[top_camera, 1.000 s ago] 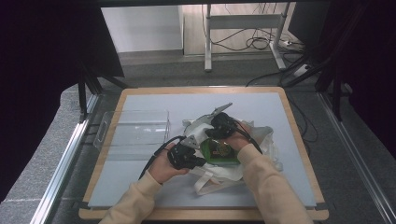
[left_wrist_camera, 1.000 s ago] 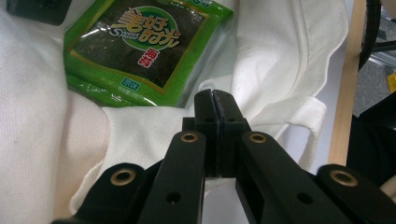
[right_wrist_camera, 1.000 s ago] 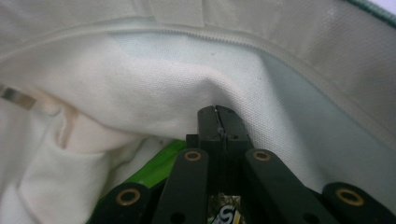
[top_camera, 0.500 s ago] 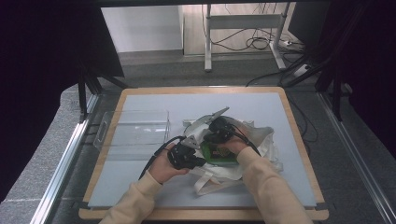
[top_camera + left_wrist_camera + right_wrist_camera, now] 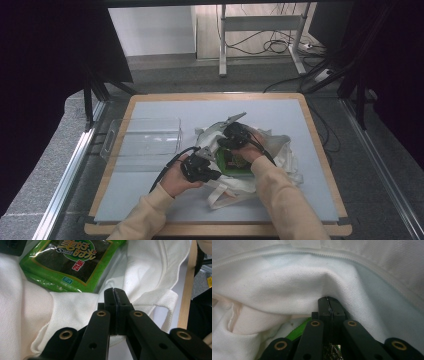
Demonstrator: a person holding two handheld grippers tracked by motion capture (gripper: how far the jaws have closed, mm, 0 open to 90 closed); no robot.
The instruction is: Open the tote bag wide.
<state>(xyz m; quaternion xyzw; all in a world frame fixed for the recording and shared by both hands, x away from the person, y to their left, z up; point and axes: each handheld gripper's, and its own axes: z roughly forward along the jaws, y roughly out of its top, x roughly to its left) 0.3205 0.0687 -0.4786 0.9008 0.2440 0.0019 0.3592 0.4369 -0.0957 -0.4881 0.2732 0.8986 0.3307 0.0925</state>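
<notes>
Seaweed packet [image 5: 234,162] now sits deeper in our white bag [image 5: 280,150]; left gripper [image 5: 115,293] pinches the bag's edge shut, right gripper [image 5: 329,301] clamps the packet, nearly packed.

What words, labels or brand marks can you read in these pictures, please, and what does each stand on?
"S...snack" (partly cut off, uncertain): white Latin script on the green seaweed snack packet, under large yellow Chinese characters too cropped to read surely.
Red characters at the packet's middle: too small to read.
Small green label below them: blurred.
White cloth bag: no text visible.
</notes>
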